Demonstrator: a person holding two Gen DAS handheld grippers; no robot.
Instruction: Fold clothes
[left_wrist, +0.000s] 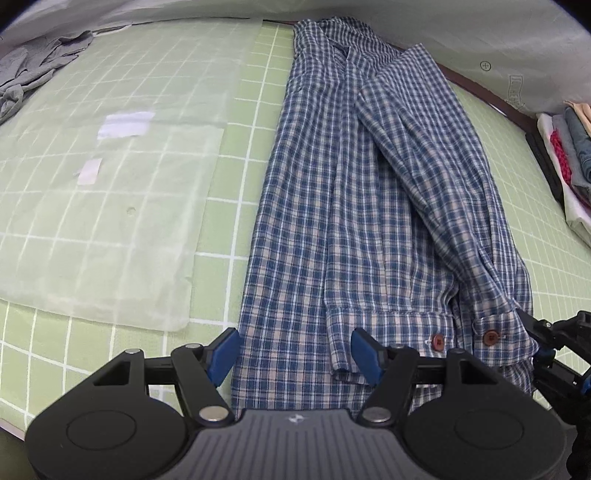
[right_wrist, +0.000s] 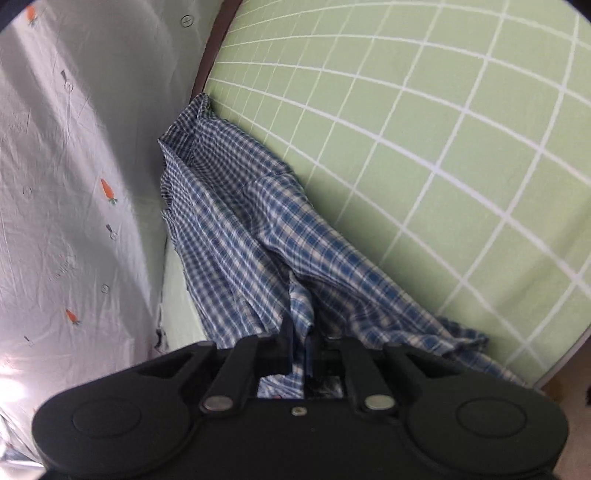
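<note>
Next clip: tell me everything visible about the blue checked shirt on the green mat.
The blue checked shirt is thin woven cloth in blue, white and beige checks, lying lengthwise on the green grid mat, collar at the far end. Both sides are folded in; one sleeve lies slanted across it, and two brown buttons show at the cuffs. The right gripper is shut on cloth at the near right corner. The open left gripper hangs over the hem.

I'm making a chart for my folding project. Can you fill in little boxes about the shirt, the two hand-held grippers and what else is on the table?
shirt: blue checked shirt, long and narrow, sleeve folded over it
surface: green grid mat
left hand-held gripper: open, over the shirt's near hem, not gripping
right hand-held gripper: shut on shirt fabric at the near right corner
other clothes: grey garment far left; folded stack far right
</note>
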